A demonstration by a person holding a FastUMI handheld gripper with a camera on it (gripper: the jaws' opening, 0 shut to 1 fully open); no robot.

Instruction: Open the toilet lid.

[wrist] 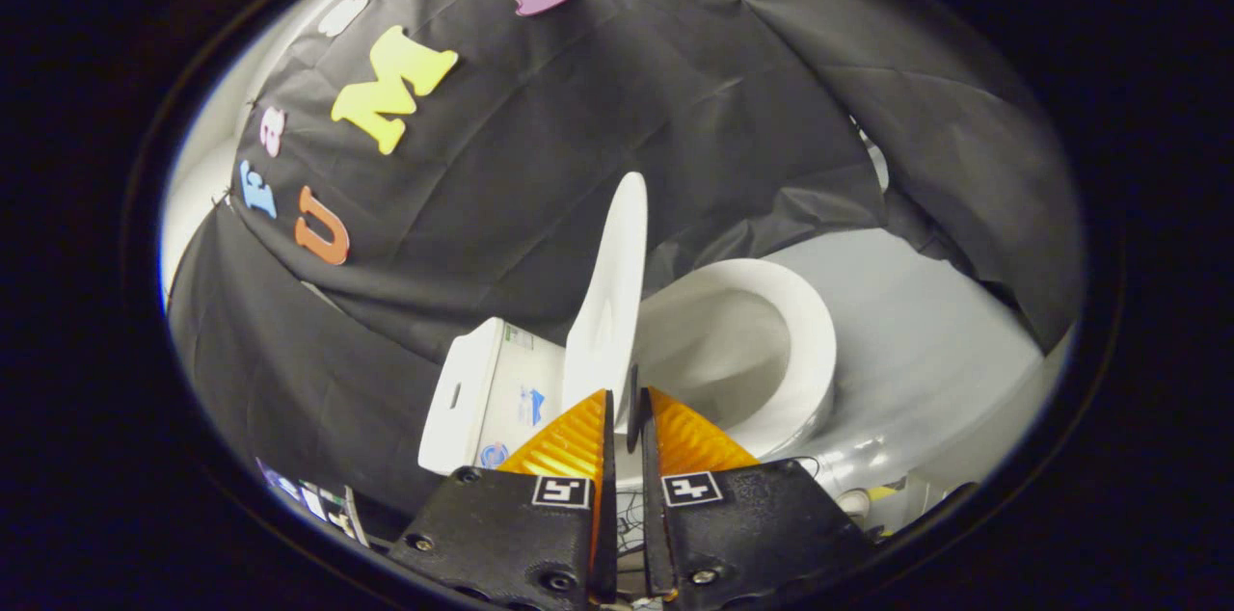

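Toilet lid (609,303) stands raised on edge, just ahead of your fingertips, between the tank (482,394) and the open bowl (771,341). Your gripper (625,399) fingers sit nearly together, narrow gap, gripping nothing I can confirm.

- The gripper (627,409) was seen with its orange fingers (569,442) nearly closed, only a thin gap left between them.
- The raised toilet lid (612,303) stood edge-on just ahead of the fingertips, blocking the straight path forward.
- Open room was seen over the toilet bowl (771,341) beside the lid.
- The tank (482,394) closed off the other side.
- The black cloth wall (578,139) hung close behind.
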